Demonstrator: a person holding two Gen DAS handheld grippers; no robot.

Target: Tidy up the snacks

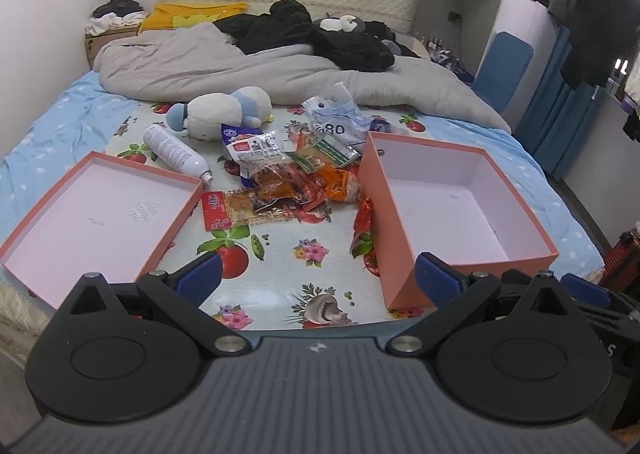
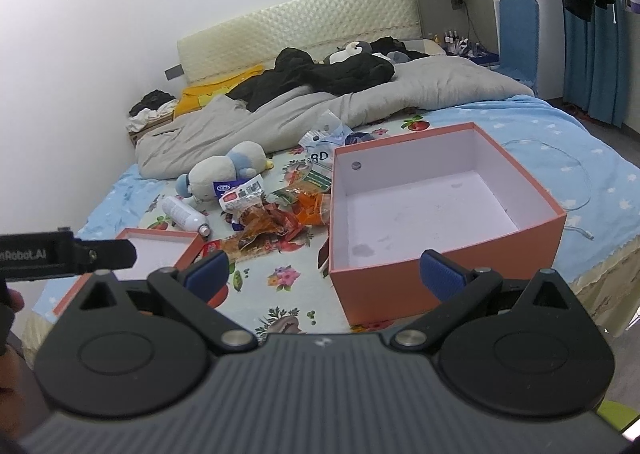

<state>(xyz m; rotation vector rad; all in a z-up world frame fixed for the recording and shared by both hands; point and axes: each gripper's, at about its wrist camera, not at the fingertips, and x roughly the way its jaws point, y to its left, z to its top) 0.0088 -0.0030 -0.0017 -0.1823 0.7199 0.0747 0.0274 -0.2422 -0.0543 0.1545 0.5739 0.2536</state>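
Note:
A heap of snack packets (image 1: pixel 288 178) (image 2: pixel 276 214) lies on the flowered mat (image 1: pixel 280 254) in the middle of the bed. To its right stands an empty pink box (image 1: pixel 460 214) (image 2: pixel 432 210). The shallow pink lid (image 1: pixel 100 214) (image 2: pixel 160 250) lies open-side up to the left. My left gripper (image 1: pixel 318 280) is open above the mat's near edge, well short of the heap, nothing between its fingers. My right gripper (image 2: pixel 324 274) is open too, hovering by the box's near left corner. The body of the left gripper (image 2: pixel 60 254) shows at the left edge of the right wrist view.
A white spray bottle (image 1: pixel 176 154) and a plush penguin (image 1: pixel 224 108) lie behind the lid. A torn plastic bag (image 1: pixel 336 114) sits beyond the heap. A grey duvet (image 1: pixel 240 62) and black clothes (image 1: pixel 340 34) cover the far half of the bed. A white cable (image 2: pixel 560 182) lies right of the box.

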